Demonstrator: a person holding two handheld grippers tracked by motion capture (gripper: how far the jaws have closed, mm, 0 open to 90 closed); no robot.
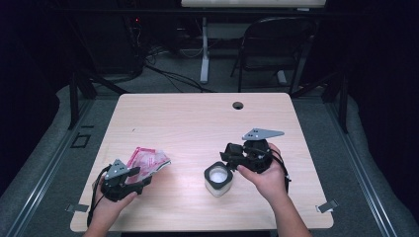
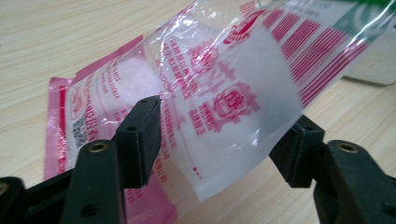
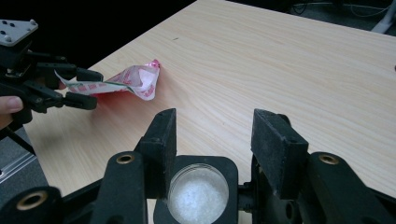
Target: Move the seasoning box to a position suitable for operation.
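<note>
Two grippers work over the table (image 1: 197,118): the left gripper (image 2: 224,140) has its jaws spread wide with the pink-printed bag (image 2: 224,84) lying loose between them, one end resting on the wood near the table's left front corner. The right gripper (image 3: 212,140) also stands open, its jaws poised above the black-rimmed jar (image 3: 198,193) of white grains, which sits upright near the table's front middle, well apart from the bag.
</note>
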